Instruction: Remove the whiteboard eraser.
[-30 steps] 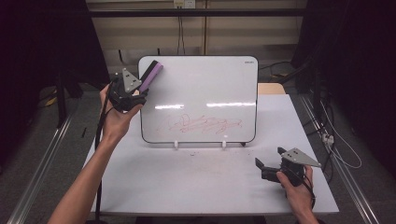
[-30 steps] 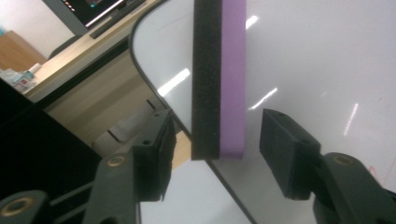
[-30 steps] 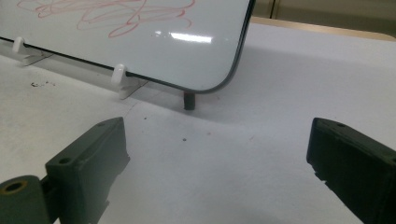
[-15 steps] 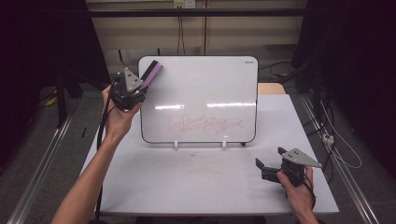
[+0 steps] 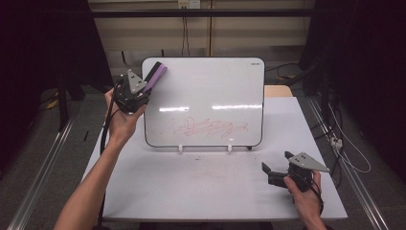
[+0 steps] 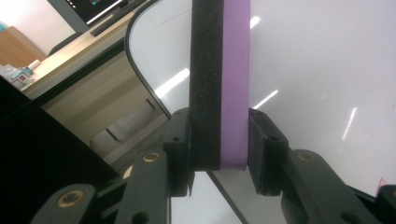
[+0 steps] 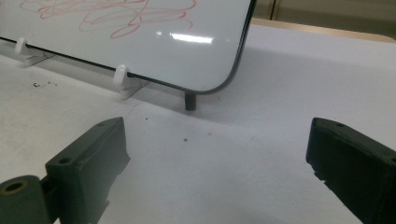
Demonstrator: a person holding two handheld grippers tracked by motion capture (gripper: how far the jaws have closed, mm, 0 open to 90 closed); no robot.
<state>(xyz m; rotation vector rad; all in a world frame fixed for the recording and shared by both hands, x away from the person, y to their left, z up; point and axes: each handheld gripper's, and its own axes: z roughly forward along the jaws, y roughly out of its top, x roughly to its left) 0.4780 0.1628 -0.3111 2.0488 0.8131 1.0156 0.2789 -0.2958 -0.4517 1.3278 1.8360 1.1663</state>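
Observation:
A whiteboard (image 5: 206,100) stands upright on the white table (image 5: 191,187), with a red scribble (image 5: 208,127) low on its face. My left gripper (image 5: 145,88) is raised at the board's top left corner. Its jaws have just been closing on a purple and black eraser (image 5: 155,76). In the left gripper view both pads press the eraser (image 6: 219,84) from either side, so the left gripper (image 6: 219,151) is shut on it. My right gripper (image 5: 276,163) rests low at the table's front right, open, with nothing between its fingers. The right gripper view has the board's lower corner (image 7: 187,56) ahead of the right gripper (image 7: 217,135).
The board rests on small white clip feet (image 5: 180,147) and a dark rear leg (image 7: 189,100). A wooden surface (image 5: 277,91) lies behind the board's right side. Metal rails (image 5: 43,177) run along both sides of the table. Faint red smudges (image 5: 210,170) mark the tabletop.

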